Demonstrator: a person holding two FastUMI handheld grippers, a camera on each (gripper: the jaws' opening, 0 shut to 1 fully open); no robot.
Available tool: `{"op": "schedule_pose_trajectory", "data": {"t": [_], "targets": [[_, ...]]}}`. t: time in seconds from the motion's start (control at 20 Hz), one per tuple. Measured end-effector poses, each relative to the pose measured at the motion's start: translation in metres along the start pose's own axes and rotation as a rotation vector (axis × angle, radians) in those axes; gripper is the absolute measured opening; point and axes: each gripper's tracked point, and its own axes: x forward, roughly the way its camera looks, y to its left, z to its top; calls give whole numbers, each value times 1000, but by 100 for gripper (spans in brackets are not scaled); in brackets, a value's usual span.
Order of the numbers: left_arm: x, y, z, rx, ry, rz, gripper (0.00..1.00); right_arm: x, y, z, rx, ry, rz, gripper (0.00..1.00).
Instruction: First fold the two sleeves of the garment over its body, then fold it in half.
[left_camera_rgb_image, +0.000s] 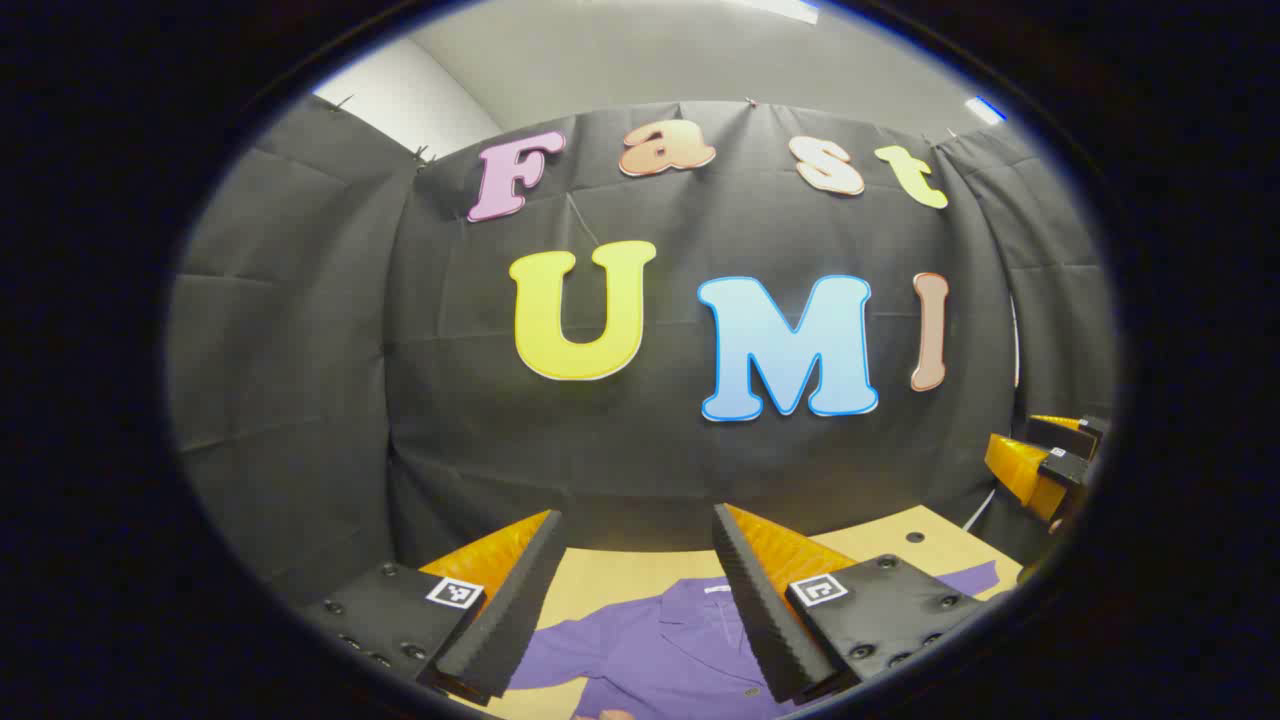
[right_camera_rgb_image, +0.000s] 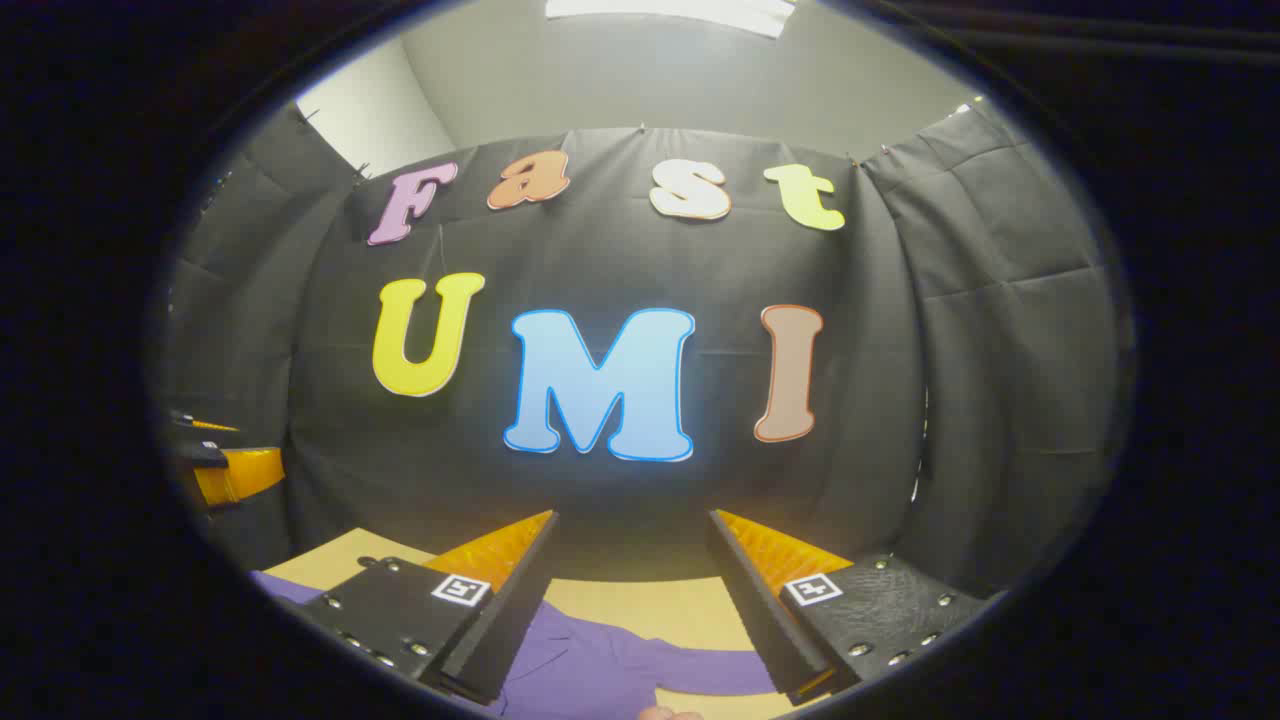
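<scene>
Purple shirt (left_camera_rgb_image: 660, 650) lies flat on the tabletop (left_camera_rgb_image: 900, 545), collar toward the wall; above it, left gripper (left_camera_rgb_image: 632, 600) and right gripper (right_camera_rgb_image: 630, 605) hover, jaws open, holding nothing.

Both grippers are raised and level, facing forward, the left gripper (left_camera_rgb_image: 635, 530) with jaws spread wide apart and gripping nothing, the right gripper (right_camera_rgb_image: 632, 530) likewise agape and empty, each seeing the other out at its three or nine o'clock edge.
</scene>
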Motion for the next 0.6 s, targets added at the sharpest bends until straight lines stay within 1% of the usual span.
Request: {"op": "schedule_pose_trajectory", "data": {"t": [0.15, 0.2, 0.3, 0.4, 0.45, 0.5, 0.55, 0.6], "targets": [[-3, 3, -2, -2, 4, 0, 93, 3, -2, -13, -8, 20, -8, 94], [-3, 5, -2, -2, 5, 0, 93, 3, -4, -17, -10, 29, -13, 92], [-3, 7, -3, -1, 5, 1, 93, 4, -7, -24, -16, 46, -27, 92], [-1, 7, -3, 2, 6, 1, 93, 8, -19, -40, -26, 63, -50, 92], [-1, 6, -5, 3, 9, 1, 93, 9, -28, -49, -30, 70, -60, 94], [-1, 8, -5, 6, 11, 1, 93, 11, -34, -56, -32, 79, -71, 91], [0, 7, -6, 9, 12, 3, 93, 12, -40, -65, -33, 91, -82, 91], [1, 8, -7, 12, 15, 4, 93, 15, -47, -73, -34, 106, -97, 94]]}}
